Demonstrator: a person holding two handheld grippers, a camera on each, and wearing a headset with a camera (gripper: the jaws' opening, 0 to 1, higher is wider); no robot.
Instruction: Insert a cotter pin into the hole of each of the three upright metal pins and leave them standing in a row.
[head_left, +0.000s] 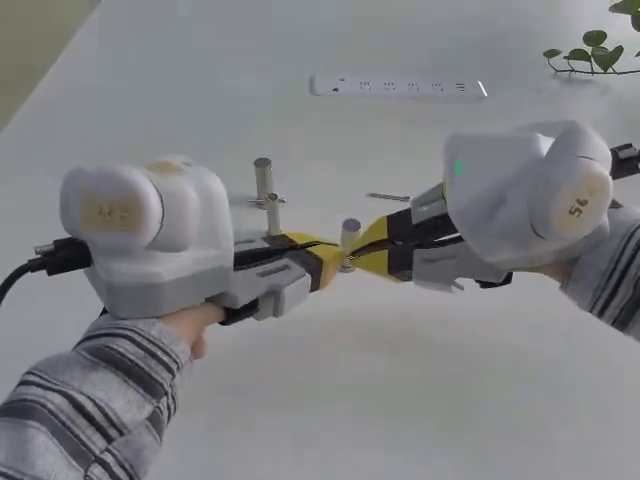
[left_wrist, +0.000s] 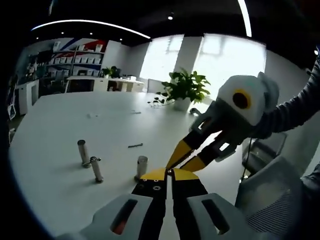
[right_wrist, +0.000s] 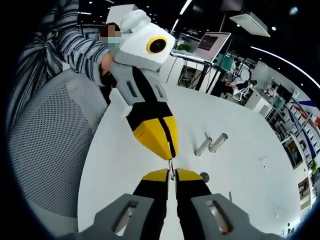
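Note:
Three upright metal pins stand on the white table: a bare one (head_left: 263, 178), one (head_left: 272, 212) with a cotter pin through its top, and a third (head_left: 350, 233) just behind the gripper tips. The same pins appear in the left gripper view (left_wrist: 82, 151) (left_wrist: 96, 169) (left_wrist: 142, 166). My left gripper (head_left: 335, 262) and right gripper (head_left: 352, 262) meet tip to tip above the table, both shut. A thin cotter pin (right_wrist: 171, 167) spans between the left gripper's tip (right_wrist: 170, 152) and my right gripper (right_wrist: 171, 176). Another cotter pin (head_left: 388, 197) lies loose on the table.
A white power strip (head_left: 398, 87) lies at the back of the table, and plant leaves (head_left: 595, 52) reach in at the far right. A grey mesh chair (right_wrist: 45, 150) stands beside the table edge. A potted plant (left_wrist: 184, 90) sits at the table's far end.

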